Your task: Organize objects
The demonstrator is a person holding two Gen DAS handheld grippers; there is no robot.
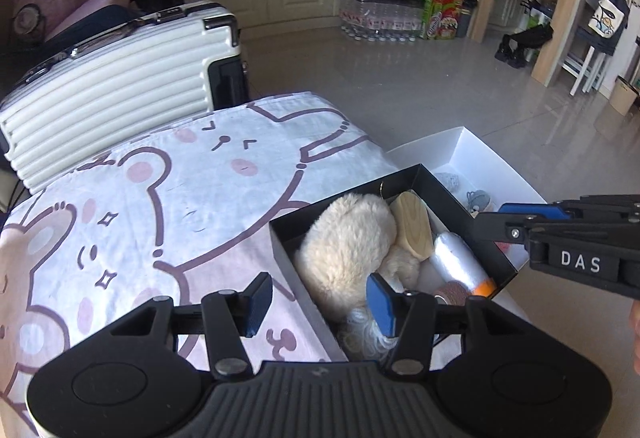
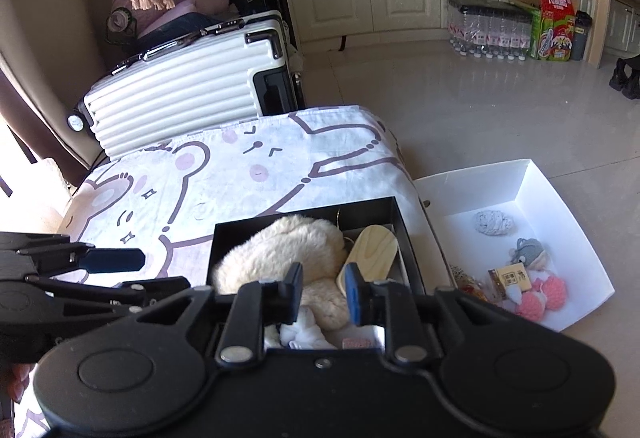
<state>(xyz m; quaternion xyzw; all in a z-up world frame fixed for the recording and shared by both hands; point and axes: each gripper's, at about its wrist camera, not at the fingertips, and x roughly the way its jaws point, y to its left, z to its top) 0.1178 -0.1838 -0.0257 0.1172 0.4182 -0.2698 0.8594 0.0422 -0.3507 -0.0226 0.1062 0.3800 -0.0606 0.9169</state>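
A black box (image 1: 280,242) (image 2: 226,234) sits on the right edge of a table with a bear-print cloth (image 1: 160,206) (image 2: 240,166). It holds a cream fluffy plush (image 1: 344,238) (image 2: 276,250), a wooden oval piece (image 1: 412,226) (image 2: 368,254), a silver tube with an orange end (image 1: 460,262) and white bits. My left gripper (image 1: 320,302) is open and empty over the box's left wall; it also shows in the right wrist view (image 2: 120,270). My right gripper (image 2: 323,292) is open and empty above the box; it also shows in the left wrist view (image 1: 520,214).
A white box (image 2: 560,206) (image 1: 480,154) stands on the floor right of the table with small knitted toys, pink pom-poms (image 2: 540,298) and a small carton. A white suitcase (image 1: 112,86) (image 2: 188,78) stands behind the table. Bottled water packs (image 2: 488,26) stand by the cabinets.
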